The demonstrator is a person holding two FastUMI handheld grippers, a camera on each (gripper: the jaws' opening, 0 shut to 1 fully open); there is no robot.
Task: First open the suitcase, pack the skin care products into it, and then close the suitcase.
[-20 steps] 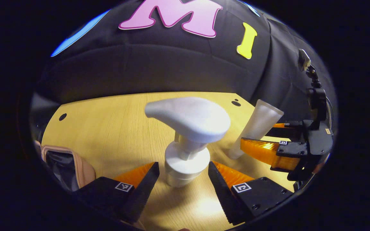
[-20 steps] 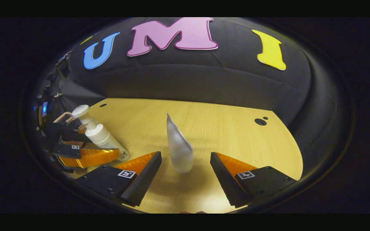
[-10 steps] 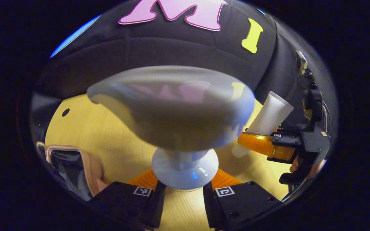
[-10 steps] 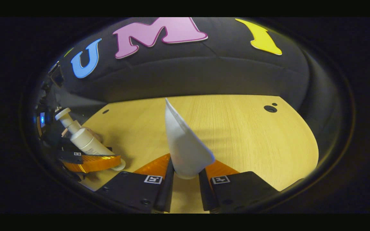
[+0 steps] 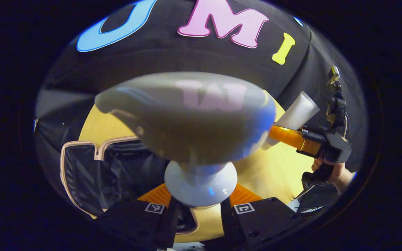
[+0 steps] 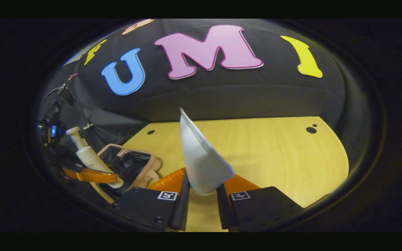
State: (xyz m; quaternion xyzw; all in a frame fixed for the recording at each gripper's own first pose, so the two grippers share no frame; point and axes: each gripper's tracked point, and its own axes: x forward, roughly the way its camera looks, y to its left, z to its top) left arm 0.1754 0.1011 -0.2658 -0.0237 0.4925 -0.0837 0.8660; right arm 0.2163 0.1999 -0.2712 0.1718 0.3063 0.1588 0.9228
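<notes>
Both claws loaded above the worktop (image 6: 274, 146)

Left claw (image 5: 199, 205) clamps the pump bottle (image 5: 201, 184); right claw (image 6: 202, 191) pinches the white tube (image 6: 201, 160); open suitcase (image 5: 92, 170) apparently lies below.

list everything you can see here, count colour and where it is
pump bottle: 1, white, held upright between the left gripper's fingers, above the suitcase
tube: 1, white, clamped in the right gripper, flat crimped end pointing up
suitcase: 1, pink rim with dark lining, lying open on the table's left side
table: 1, light wood, with small dark holes near its far edge
left gripper: 1, shut on the pump bottle
right gripper: 1, shut on the tube
hand: 1, on the right gripper's handle, seen in the left gripper view
</notes>
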